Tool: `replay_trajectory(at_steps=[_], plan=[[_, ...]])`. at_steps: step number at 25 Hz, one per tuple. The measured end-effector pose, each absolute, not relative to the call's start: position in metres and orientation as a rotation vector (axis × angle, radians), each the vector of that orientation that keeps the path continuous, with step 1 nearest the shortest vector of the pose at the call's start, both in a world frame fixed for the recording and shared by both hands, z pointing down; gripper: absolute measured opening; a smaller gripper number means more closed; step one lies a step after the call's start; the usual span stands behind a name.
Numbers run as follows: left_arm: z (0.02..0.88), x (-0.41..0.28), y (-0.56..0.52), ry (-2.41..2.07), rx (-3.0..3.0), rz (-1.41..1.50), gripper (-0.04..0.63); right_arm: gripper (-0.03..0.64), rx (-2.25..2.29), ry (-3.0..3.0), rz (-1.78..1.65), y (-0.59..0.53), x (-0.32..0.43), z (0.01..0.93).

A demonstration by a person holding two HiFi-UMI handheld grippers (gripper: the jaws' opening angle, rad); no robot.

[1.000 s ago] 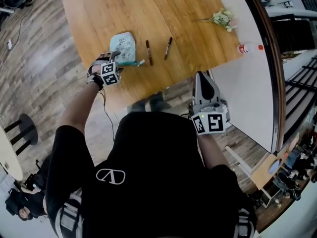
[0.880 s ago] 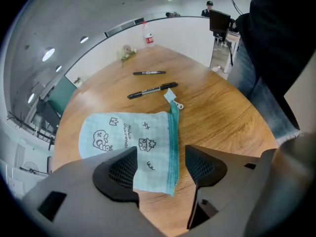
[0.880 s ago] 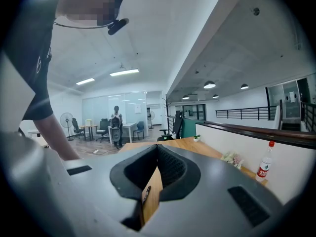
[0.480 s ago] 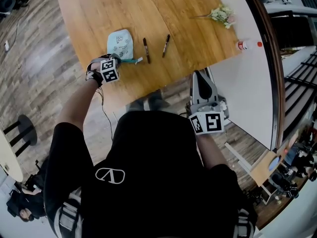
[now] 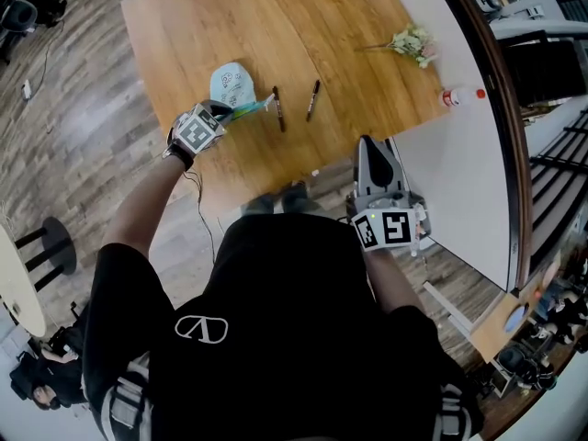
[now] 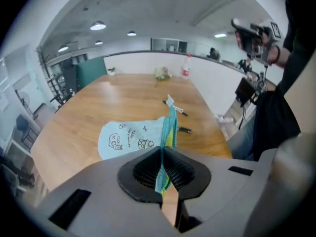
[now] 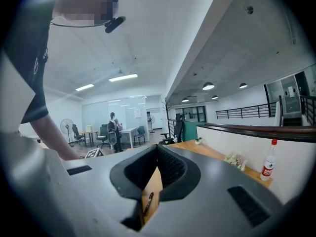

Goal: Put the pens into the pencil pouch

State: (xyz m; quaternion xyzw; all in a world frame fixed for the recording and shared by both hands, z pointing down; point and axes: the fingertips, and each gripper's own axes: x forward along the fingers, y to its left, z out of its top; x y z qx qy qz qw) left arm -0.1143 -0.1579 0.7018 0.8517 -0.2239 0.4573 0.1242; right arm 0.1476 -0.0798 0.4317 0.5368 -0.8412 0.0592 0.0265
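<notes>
Wooden counter [image 5: 349, 26] with two pens [image 5: 277, 108] lying just right of the pencil pouch [image 5: 230, 85]; left claw [image 6: 163, 169] has just pinched shut on its raised zipper edge. Right claw [image 7: 157, 167] is closed on nothing, near the counter's edge.

Beyond the pouch [image 5: 231, 84] and two pens [image 5: 277, 108], the table [image 5: 211, 16] lies bare up to the flowers [image 5: 411, 40].

Counts by kind | pens [image 5: 277, 108]: two | pouch [image 5: 231, 85]: one | tongs: two, namely left tongs [image 5: 223, 111] and right tongs [image 5: 372, 145] | worktop [image 5: 211, 26]: one | flower sprig [image 5: 412, 41]: one | bottle [image 5: 462, 96]: one | stool [image 5: 55, 237]: one | fan [image 7: 67, 127]: one | distant person [image 7: 113, 127]: one
</notes>
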Motion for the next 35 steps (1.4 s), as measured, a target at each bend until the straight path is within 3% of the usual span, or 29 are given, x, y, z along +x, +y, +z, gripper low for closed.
replay_trajectory(at_steps=[17, 24, 30, 31, 32, 35], plan=[[0.565, -0.099, -0.142, -1.094, 2.126, 0.193, 0.017, -0.006, 1.657, -2.695, 0.237, -0.105, 0.148, 0.423], [0.55, -0.101, -0.126, -1.172, 2.025, -0.021, 0.017, -0.006, 1.63, -2.725, 0.186, -0.114, 0.141, 0.417], [0.538, -0.097, -0.126, -1.18, 2.012, -0.088, 0.017, -0.001, 1.636, -2.71, -0.056, -0.122, 0.132, 0.393], [0.538, -0.095, -0.126, -1.177, 2.015, -0.088, 0.017, 0.222, 1.661, -2.7, -0.112, -0.124, 0.132, 0.387], [0.538, -0.093, -0.125, -1.172, 2.016, -0.09, 0.017, 0.402, 1.684, -2.686, -0.161, -0.126, 0.132, 0.383], [0.538, -0.09, -0.123, -1.167, 2.012, -0.094, 0.017, 0.403, 1.704, -2.662, -0.194, -0.132, 0.133, 0.377]])
